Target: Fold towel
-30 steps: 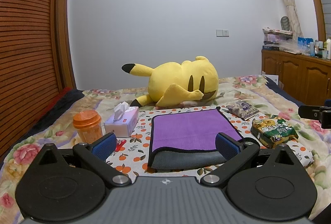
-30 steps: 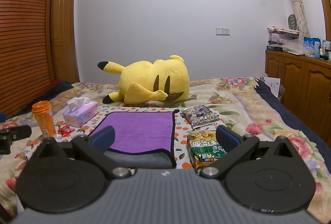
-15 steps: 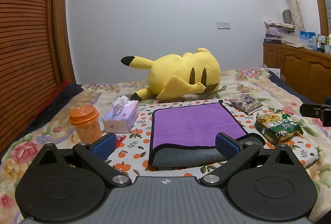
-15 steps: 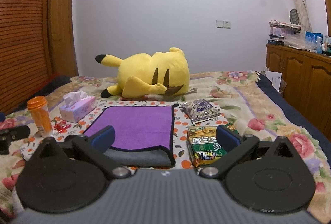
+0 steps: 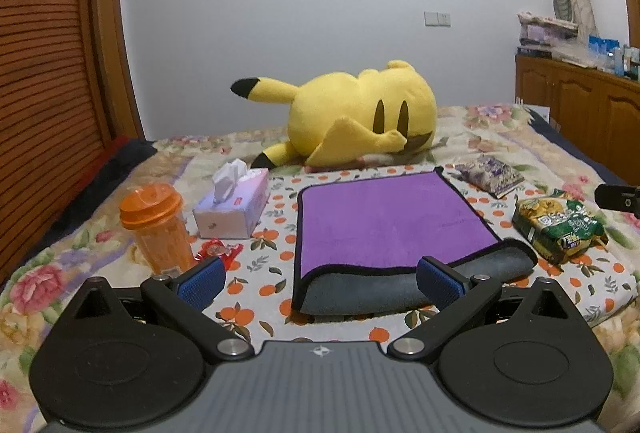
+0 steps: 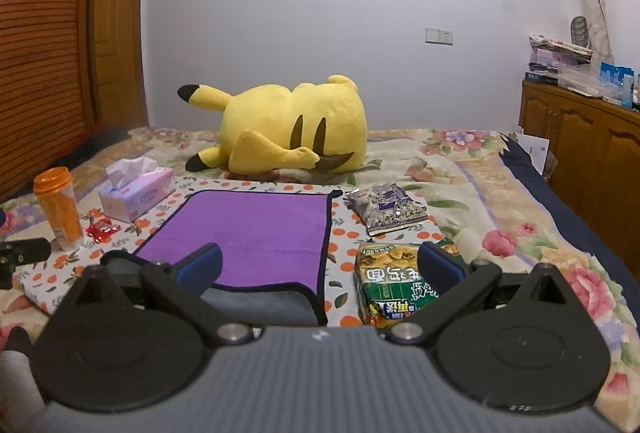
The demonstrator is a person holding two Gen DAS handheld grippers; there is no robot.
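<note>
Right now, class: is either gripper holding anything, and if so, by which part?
Nothing is held. The left gripper and right gripper both have open jaws, short of the folded towel lying on the bed.

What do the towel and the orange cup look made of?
The towel looks like plush microfibre: matte, fuzzy purple face, grey underside, black stitched edging. The orange cup looks like translucent plastic with an opaque, smooth lid, since light shows through its body. Both are guesses from looks alone.

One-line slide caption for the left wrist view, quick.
Open left gripper poised before the purple towel, already folded once on the bed, tissue box to its left.
</note>
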